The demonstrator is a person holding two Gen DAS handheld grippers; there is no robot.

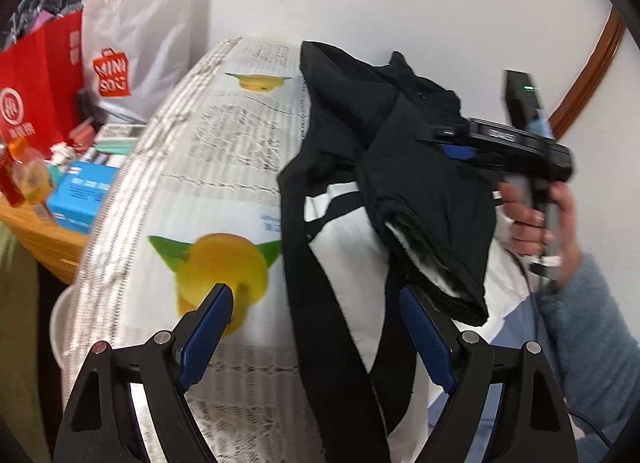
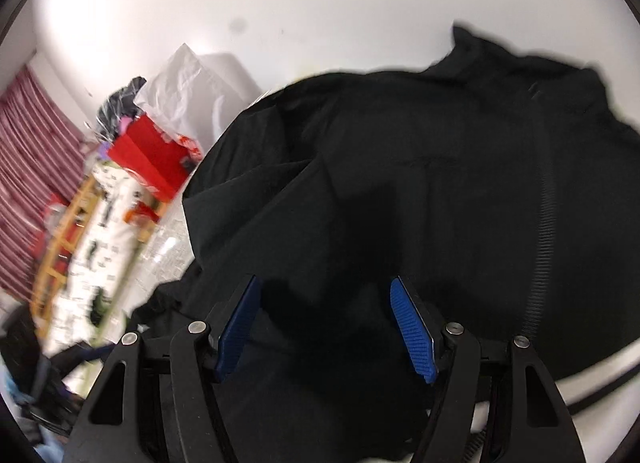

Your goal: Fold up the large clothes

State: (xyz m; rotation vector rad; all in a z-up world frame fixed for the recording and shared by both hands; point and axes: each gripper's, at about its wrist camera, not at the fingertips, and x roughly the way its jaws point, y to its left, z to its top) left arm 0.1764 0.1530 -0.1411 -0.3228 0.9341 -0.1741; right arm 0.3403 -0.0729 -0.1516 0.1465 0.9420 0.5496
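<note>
A large black jacket [image 1: 352, 151] with white lining and a white stripe lies bunched on the table's right side, one sleeve cuff [image 1: 440, 263] hanging open. My left gripper [image 1: 316, 305] is open and empty just above the jacket's lower edge. The right gripper [image 1: 452, 151] shows in the left wrist view, held in a hand, its blue pads against the black cloth. In the right wrist view my right gripper [image 2: 326, 297] is open, its jaws wide over the black jacket [image 2: 420, 183], whose zipper [image 2: 544, 231] runs down the right.
The table [image 1: 192, 167] has a white lace cover with lemon prints. A wooden side table [image 1: 48, 239] at left holds a red bag [image 1: 36, 83], a white Miniso bag [image 1: 132, 55] and a blue box [image 1: 80, 195]. A white wall stands behind. A striped curtain [image 2: 32, 175] hangs far left.
</note>
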